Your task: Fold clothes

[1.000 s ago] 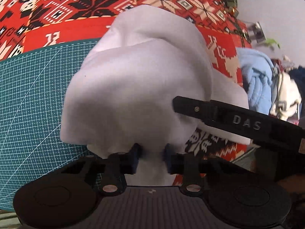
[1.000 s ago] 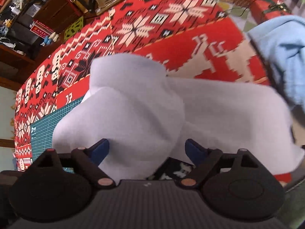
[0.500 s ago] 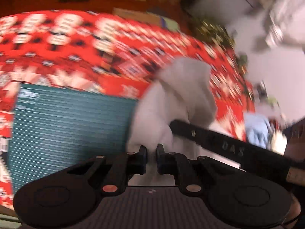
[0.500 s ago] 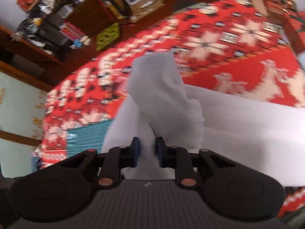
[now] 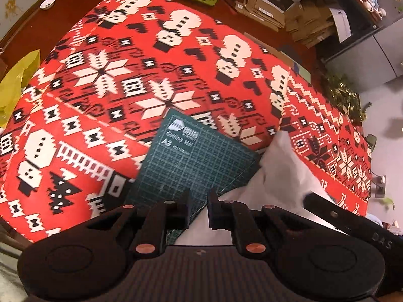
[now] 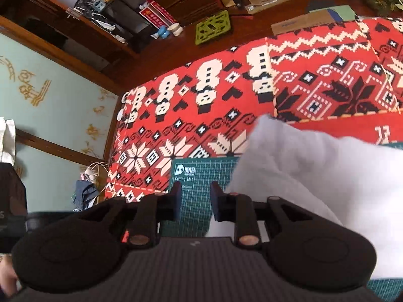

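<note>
Left claw (image 5: pixel 197 210): tipped steeply down over the green cutting mat (image 5: pixel 201 158), jaws just eased apart to a narrow slit, nothing pinched, white cloth (image 5: pixel 282 176) heaped just to its right. Right claw (image 6: pixel 194 201): jaws likewise just parting, empty, cloth again on the right, against that finger. Likely next: a rightward reach for a fresh edge.

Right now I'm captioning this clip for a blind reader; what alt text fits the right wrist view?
The right gripper, fingers slightly apart and just opening with nothing between them, points down at a green cutting mat on a red patterned cloth. A white garment lies bunched beside the fingers on the picture's right.
</note>
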`<state>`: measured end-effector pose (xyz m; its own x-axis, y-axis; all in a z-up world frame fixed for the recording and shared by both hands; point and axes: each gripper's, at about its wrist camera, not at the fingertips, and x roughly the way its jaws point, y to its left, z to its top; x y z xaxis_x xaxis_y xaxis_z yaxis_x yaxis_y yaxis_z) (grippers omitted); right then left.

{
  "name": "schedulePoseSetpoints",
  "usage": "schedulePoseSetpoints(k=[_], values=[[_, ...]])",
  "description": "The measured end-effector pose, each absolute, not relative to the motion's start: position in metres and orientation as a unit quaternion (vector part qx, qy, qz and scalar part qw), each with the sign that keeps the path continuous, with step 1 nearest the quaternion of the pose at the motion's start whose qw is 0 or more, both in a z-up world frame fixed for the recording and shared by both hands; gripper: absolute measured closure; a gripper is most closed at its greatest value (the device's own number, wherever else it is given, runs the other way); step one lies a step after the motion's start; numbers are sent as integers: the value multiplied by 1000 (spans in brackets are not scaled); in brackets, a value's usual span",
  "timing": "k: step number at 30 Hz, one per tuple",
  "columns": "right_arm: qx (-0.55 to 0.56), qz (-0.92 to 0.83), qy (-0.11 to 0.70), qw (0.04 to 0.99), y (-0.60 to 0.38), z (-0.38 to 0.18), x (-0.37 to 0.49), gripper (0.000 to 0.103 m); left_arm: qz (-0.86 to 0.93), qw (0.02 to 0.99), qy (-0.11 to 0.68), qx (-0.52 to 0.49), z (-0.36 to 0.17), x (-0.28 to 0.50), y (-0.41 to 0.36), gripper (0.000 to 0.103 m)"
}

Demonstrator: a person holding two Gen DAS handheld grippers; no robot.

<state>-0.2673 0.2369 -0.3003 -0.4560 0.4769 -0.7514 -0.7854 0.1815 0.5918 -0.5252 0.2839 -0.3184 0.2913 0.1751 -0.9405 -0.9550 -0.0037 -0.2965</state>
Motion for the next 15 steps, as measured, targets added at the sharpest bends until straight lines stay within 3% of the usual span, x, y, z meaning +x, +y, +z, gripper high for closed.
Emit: schedulePoseSetpoints(k=[12, 15], values=[[-277, 531, 581, 551, 144, -324, -208, 49, 384, 646, 441, -491, -339, -464, 233, 59], [-289, 500, 599, 555, 115, -342, -191, 42, 356, 668, 473, -450, -344, -438, 215, 57]])
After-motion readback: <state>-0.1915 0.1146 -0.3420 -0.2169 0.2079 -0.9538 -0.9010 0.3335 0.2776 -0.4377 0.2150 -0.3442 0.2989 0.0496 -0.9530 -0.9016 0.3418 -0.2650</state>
